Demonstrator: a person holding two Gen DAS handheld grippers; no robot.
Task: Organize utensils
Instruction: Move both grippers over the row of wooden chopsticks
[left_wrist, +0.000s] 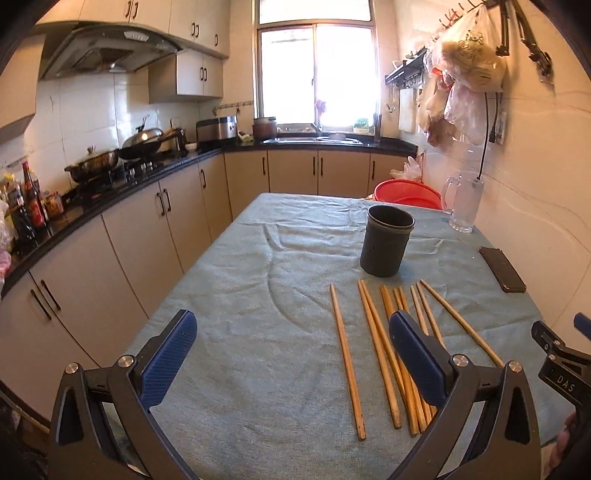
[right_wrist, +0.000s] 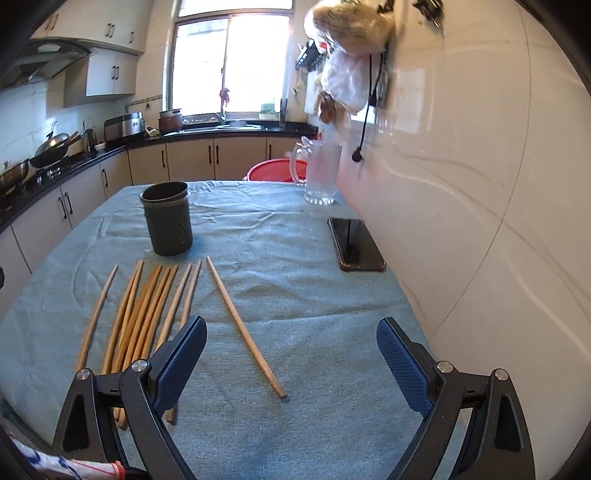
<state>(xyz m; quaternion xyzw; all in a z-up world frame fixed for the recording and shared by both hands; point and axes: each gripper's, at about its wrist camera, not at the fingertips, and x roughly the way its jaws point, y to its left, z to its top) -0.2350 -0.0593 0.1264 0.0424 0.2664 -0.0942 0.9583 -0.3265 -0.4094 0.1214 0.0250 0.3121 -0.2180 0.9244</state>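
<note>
Several wooden chopsticks lie side by side on the blue-green tablecloth, in front of a dark grey utensil cup that stands upright and looks empty. My left gripper is open and empty, above the cloth to the left of the chopsticks; its right finger covers part of them. In the right wrist view the chopsticks lie at the left and one chopstick lies apart between the fingers. My right gripper is open and empty above it. The cup stands beyond.
A black phone lies on the cloth by the tiled wall. A glass mug and a red basket stand at the table's far end. Kitchen counter and cabinets run along the left. Bags hang on the wall.
</note>
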